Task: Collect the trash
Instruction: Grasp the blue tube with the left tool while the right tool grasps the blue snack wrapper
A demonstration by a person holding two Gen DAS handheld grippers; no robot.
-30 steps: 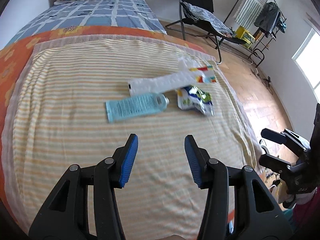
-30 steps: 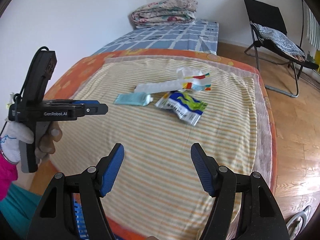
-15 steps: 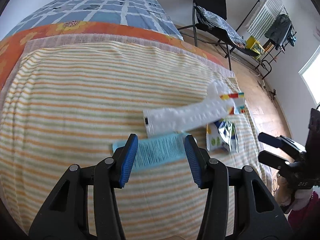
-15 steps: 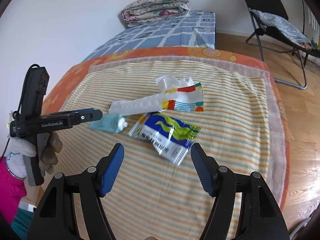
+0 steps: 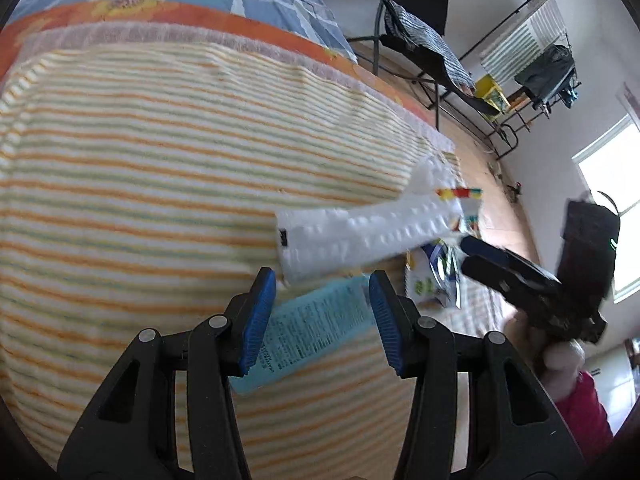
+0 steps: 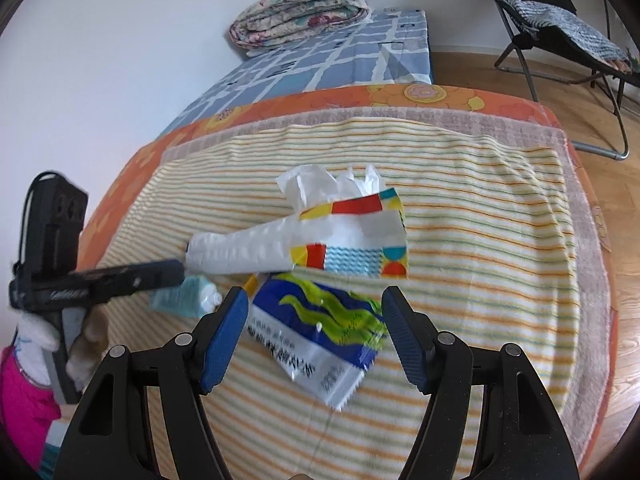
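Nearest in the left wrist view, the left gripper (image 5: 322,316) stands partly open with its 2 blue pads either side of a pale blue tube (image 5: 316,320) lying flat on the striped towel (image 5: 140,168); neither pad presses it, and whether they touch it cannot be told. The right wrist view shows only the capped end of that tube (image 6: 188,300) past the left gripper's tip. There the right gripper (image 6: 312,334) is spread wider, its pads flanking a blue and green snack wrapper (image 6: 320,336) without closing on it. Just beyond, a white plastic sleeve (image 6: 244,250) lies across a colourful tissue packet (image 6: 360,244) with white tissue (image 6: 308,184) bunched behind. Only the right view shows the folded quilt (image 6: 304,8) at the far wall; only the left shows the clothes rack (image 5: 536,60) and window (image 5: 612,208).
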